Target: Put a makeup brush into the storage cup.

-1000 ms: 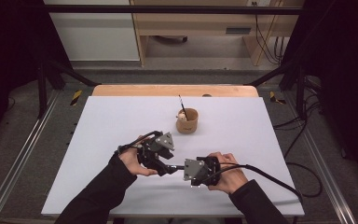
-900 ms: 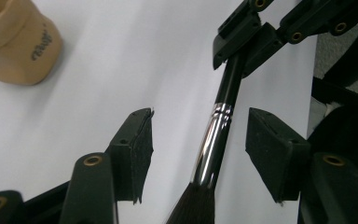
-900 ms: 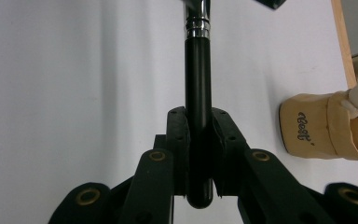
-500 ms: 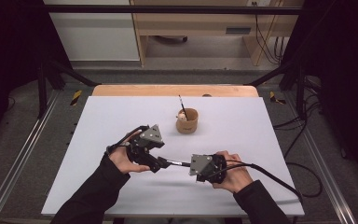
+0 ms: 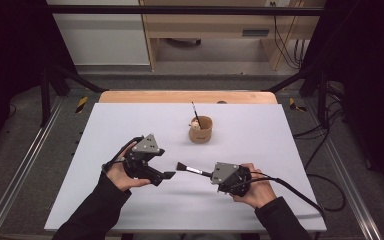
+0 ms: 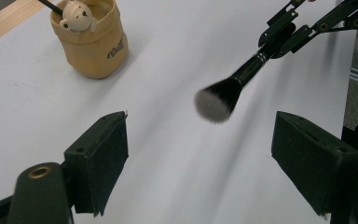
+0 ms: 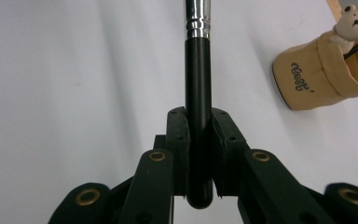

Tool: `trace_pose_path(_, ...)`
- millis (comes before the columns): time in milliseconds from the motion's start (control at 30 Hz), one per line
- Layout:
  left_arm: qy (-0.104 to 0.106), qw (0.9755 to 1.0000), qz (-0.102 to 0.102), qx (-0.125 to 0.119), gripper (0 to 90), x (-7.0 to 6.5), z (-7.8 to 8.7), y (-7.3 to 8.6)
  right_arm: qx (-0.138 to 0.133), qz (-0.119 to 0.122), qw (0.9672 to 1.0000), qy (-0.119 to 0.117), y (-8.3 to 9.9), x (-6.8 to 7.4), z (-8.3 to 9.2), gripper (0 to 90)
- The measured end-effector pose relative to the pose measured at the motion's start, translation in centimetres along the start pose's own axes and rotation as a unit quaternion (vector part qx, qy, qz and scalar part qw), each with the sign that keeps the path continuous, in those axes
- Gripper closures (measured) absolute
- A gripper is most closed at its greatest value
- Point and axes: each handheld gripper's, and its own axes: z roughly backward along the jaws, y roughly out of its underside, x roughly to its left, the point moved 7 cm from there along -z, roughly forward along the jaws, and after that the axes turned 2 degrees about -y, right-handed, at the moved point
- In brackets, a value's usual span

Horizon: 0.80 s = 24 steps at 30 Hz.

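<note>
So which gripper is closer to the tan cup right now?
Left, though only narrowly. The left gripper sits below-left of the tan cup; the right gripper is slightly farther, below-right, holding the brush.

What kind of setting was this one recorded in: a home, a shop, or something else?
Most likely a lab or recording workspace, not a home. A white table stands inside a dark metal frame, cables hang by the far wall, and the person works a makeup brush with hand-held tongs beside a tan pouch.
</note>
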Motion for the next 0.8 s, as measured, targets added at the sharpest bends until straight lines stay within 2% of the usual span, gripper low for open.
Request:
trace_pose_path(33, -0.001, 0.9999, 0.009, -0.007, 17.9, 0.0, 0.0, 0.2, -0.002, -0.008, 1.0, 0.002, 0.1, 0.0, 0.0, 79.6)
trace_pose_path(133, -0.006, 0.9999, 0.012, -0.009, 17.4, 0.0, 0.0, 0.8, -0.006, -0.019, 0.9998, 0.002, 0.5, -0.1, 0.1, 79.6)
trace_pose_path(367, -0.022, 0.9985, 0.039, -0.032, 15.9, -0.1, 0.0, 1.7, -0.027, -0.05, 0.9984, 0.006, 0.7, 0.0, 0.3, 79.6)
trace_pose_path(567, -0.032, 0.9963, 0.061, -0.051, 15.6, -0.2, -0.1, 2.4, -0.043, -0.068, 0.9967, 0.009, 0.8, 0.2, 0.2, 79.5)
trace_pose_path(667, -0.034, 0.9954, 0.065, -0.06, 15.7, -0.3, -0.2, 2.8, -0.047, -0.08, 0.9957, 0.011, 0.9, 0.2, 0.1, 79.5)
trace_pose_path(800, -0.033, 0.9926, 0.083, -0.082, 16.0, -0.5, -0.3, 3.2, -0.064, -0.098, 0.993, 0.012, 0.9, 0.3, 0.2, 79.5)
